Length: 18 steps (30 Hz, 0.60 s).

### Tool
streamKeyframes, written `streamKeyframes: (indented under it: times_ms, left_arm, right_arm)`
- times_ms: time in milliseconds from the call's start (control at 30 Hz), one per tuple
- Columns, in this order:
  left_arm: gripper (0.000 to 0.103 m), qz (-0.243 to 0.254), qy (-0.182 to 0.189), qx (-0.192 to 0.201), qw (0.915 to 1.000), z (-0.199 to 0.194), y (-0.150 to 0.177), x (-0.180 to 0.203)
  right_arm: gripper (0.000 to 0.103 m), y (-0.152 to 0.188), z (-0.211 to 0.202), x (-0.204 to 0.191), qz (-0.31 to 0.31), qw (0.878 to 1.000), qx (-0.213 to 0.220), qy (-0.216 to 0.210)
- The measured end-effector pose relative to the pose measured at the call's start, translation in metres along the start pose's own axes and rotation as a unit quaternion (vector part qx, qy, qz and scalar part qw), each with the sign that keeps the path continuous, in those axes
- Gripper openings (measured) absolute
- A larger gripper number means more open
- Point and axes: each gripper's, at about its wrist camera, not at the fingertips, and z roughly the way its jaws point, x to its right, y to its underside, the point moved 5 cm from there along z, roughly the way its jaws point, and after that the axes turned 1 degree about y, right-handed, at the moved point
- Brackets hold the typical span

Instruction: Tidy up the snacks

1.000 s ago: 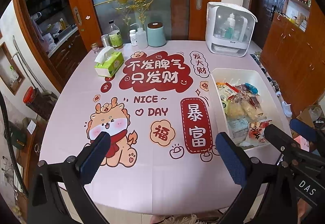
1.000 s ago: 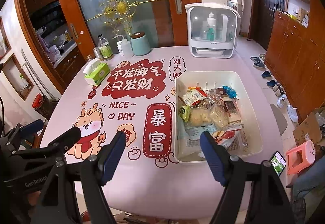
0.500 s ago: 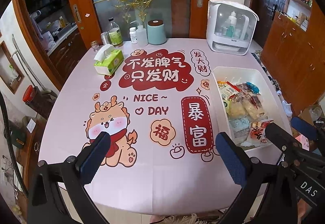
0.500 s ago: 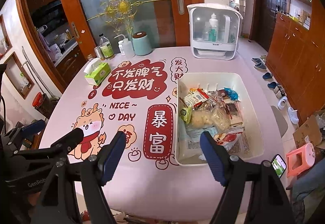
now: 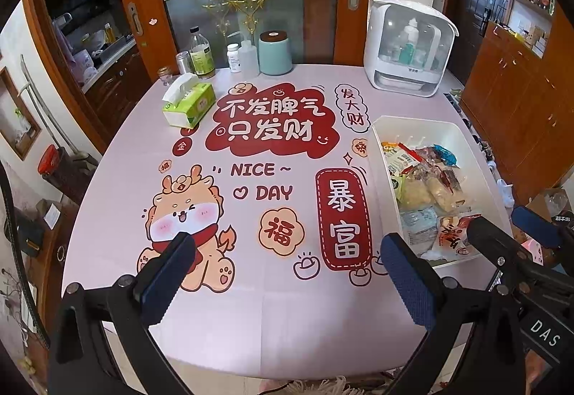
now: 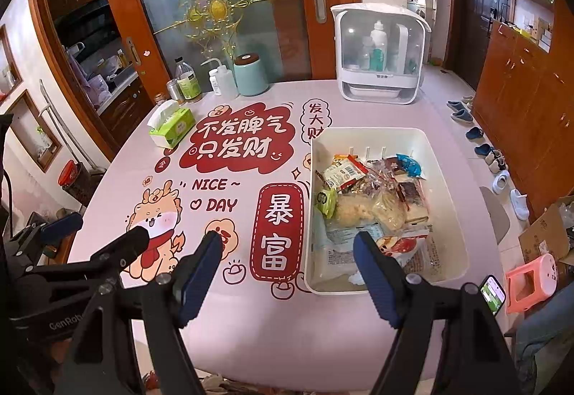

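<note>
Scene: a round table point(image 5: 229, 334) under a pink printed cloth, with a white bin point(image 6: 443, 176) on its right side.
Snacks: a loose heap of snacks point(image 6: 373, 201) lies inside the bin, packets overlapping and unsorted; none shows on the cloth outside it.
Left gripper point(image 5: 287, 273): fingers spread wide and holding nothing, poised above the near edge of the table over the cartoon dragon print point(image 5: 186, 226).
Right gripper point(image 6: 287, 273): fingers likewise wide apart and empty, hanging near the bin's front corner, one finger point(image 6: 373, 276) overlapping the bin in view.
Change: over the last second both views creep slightly; the table and bin sit a little lower in the left view and the bin a touch nearer in the right view. Neither gripper's opening alters, and no packet shifts.
Meaning: the small drift reads as hands settling or easing toward the bin, not as work on a packet. Snacks gathered in the bin could be the tidy result, or a jumble awaiting sorting; this moment fits either.
Background: a tissue box point(image 5: 188, 104), bottles point(image 5: 201, 54), a teal canister point(image 5: 274, 52) and a white cabinet point(image 5: 409, 47) stand along the far edge, well apart from the bin.
</note>
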Motion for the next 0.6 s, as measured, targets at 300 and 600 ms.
streamKeyframes:
  times_ms: [300, 600]
  left_arm:
    - [0.102, -0.001, 0.0, 0.0, 1.0, 0.0, 0.0, 0.007]
    - [0.102, -0.005, 0.0, -0.003, 1.0, 0.005, -0.001, 0.03]
  right_arm:
    - [0.076, 0.002, 0.003, 0.004, 0.0, 1.0, 0.0, -0.002]
    - [0.076, 0.004, 0.004, 0.012, -0.003, 1.0, -0.001, -0.001]
